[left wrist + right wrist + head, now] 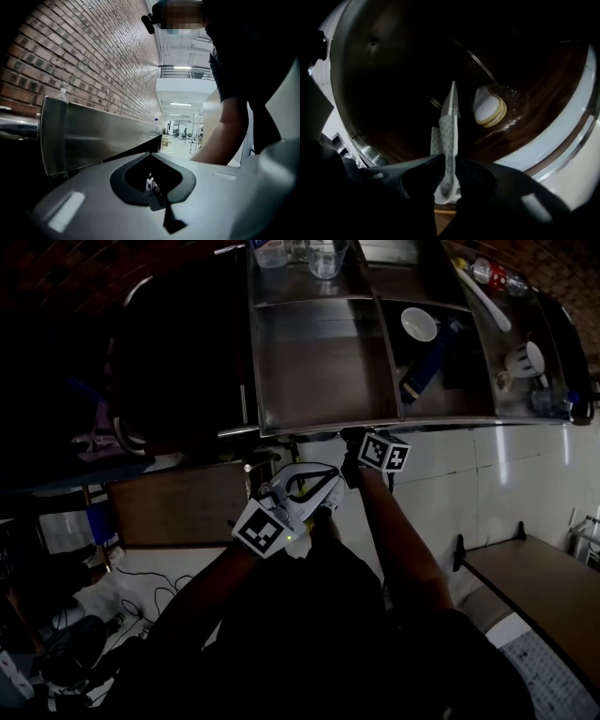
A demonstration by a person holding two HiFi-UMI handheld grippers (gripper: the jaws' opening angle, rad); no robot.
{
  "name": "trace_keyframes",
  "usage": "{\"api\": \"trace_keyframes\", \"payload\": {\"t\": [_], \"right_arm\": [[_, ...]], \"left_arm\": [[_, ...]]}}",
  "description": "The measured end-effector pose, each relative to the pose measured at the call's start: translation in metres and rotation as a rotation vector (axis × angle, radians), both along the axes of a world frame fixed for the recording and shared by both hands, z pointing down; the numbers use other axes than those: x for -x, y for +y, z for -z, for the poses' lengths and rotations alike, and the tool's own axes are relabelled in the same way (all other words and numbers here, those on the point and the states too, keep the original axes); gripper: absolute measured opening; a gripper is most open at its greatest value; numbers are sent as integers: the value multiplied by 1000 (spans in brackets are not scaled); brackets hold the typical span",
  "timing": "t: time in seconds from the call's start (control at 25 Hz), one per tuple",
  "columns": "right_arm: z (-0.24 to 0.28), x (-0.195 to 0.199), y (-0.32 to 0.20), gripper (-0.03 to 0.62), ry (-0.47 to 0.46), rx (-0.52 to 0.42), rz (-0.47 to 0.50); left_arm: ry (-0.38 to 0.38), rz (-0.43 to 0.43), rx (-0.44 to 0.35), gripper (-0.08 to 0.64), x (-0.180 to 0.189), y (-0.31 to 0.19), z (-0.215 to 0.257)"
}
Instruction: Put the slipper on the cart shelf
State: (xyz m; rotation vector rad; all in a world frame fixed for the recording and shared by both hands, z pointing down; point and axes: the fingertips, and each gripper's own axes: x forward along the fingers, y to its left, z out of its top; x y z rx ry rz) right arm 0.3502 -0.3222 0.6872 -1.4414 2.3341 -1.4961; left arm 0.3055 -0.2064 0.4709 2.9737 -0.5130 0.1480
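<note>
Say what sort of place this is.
Probably a lab or test space in a large office-type building, not a home. The clues are a long bare brick wall, a mezzanine railing over a bright open hall, and cables lying loose on the floor.

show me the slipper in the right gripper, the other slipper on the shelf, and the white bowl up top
held slipper (447, 136): right gripper view, its patterned sole edge
shelf slipper (490, 111): right gripper view, its cream-soled end
white bowl (419, 324): head view, its inside
</note>
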Motion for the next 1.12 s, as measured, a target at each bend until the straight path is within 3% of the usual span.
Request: {"api": "trace_keyframes", "payload": {"t": [0.28,0.44,0.56,0.68,0.84,1.12], "right_arm": [[-3,-7,-12,72,-54,-34,-72],[-2,-22,-13,91,-26,-41,-169],[1,-32,-8,136,15,-42,-193],[2,-37,-1,272,44,-42,-201],[6,-43,7,346,109,-52,-211],[45,-24,38,360,167,-128,-133]], "left_arm": [[-16,18,24,2,7,0,-9],[-10,31,19,2,10,1,-6],[-13,22,13,2,11,6,-4],[-6,20,10,2,15,12,-2],[-3,20,7,2,22,19,2],[4,45,11,2,44,31,12]]}}
